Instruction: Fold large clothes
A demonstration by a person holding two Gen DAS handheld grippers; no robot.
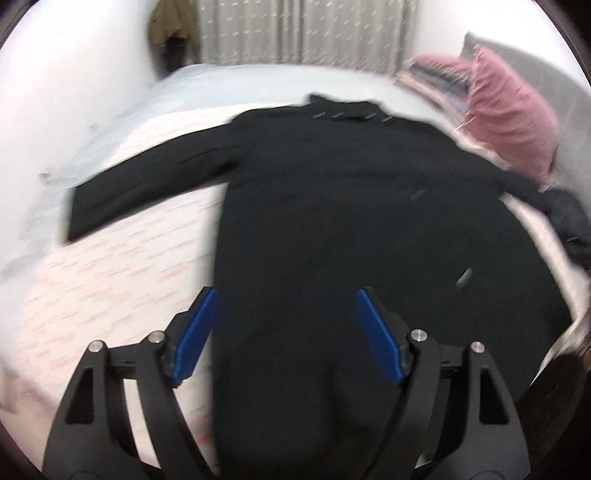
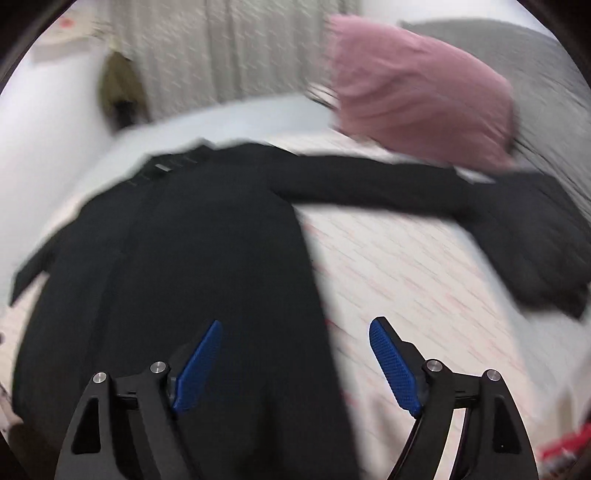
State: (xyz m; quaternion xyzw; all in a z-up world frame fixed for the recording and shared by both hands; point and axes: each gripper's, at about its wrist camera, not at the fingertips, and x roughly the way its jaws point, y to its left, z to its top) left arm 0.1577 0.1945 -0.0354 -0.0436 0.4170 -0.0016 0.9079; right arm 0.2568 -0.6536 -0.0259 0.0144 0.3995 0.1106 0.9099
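left hand-held gripper (image 1: 286, 295): released, jaws wide, nothing between the pads, above the lower body of the black coat (image 1: 351, 229) | right hand-held gripper (image 2: 295, 326): released, empty, over the coat's edge | coat: spread flat on bed (image 2: 399, 280), sleeves out sideways, collar far | pink pillow (image 2: 417, 96): beyond right sleeve

black coat (image 1: 351, 206), pink pillow (image 2: 417, 96), blue gripper pads (image 1: 194, 338)

A bed (image 1: 110, 280) with a pale, pink-flecked cover fills the room, a pink pillow (image 1: 509, 110) against the grey headboard (image 2: 546, 74) at its right end, pleated light curtains (image 1: 295, 29) and white walls (image 1: 74, 74) beyond its far side.
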